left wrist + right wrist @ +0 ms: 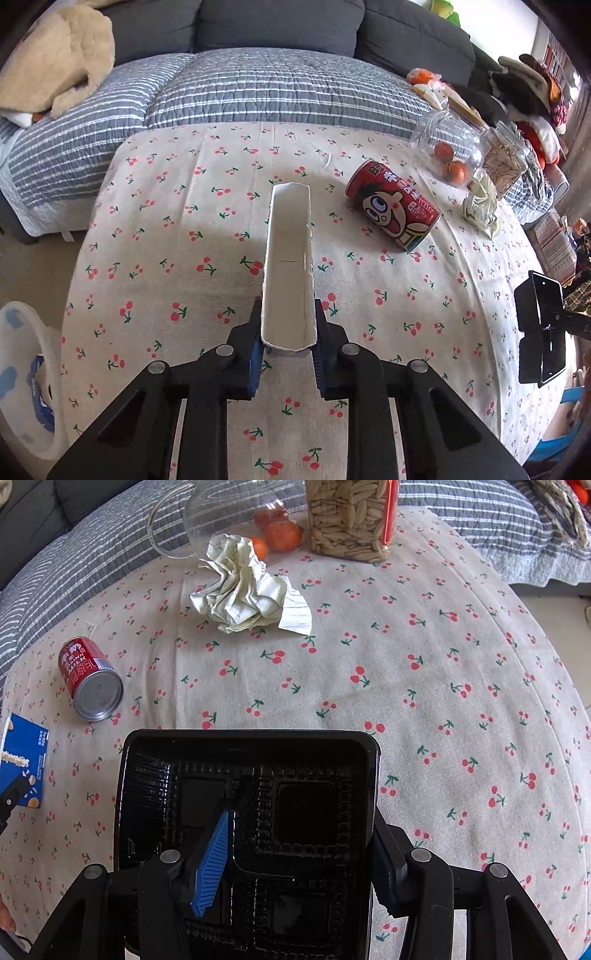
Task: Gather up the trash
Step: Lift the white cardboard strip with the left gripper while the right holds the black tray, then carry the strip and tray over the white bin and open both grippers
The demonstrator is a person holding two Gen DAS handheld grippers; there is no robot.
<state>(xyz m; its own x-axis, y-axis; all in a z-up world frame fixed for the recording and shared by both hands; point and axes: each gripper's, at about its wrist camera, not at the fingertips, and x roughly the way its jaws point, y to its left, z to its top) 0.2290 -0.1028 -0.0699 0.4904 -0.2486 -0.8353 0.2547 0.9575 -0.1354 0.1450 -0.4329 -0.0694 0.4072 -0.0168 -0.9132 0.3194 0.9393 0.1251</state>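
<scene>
Carton (288,266) clamped between left fingers (320,354); tray (247,805) between right fingers (210,864).

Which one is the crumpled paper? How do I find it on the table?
Look at the cherry-print tablecloth, then its far side where the clear jars stand. The crumpled paper lies just in front of the jar with oranges; it is the only pale, wrinkled, lined wad there.

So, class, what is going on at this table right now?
A person is clearing trash with a two-finger tool in each hand. The left tool is clamped on an open cardboard box, blue on its outside. The right tool grips a black plastic tray. A red can on its side and a crumpled paper lie uncollected on the cherry-print tablecloth.
</scene>
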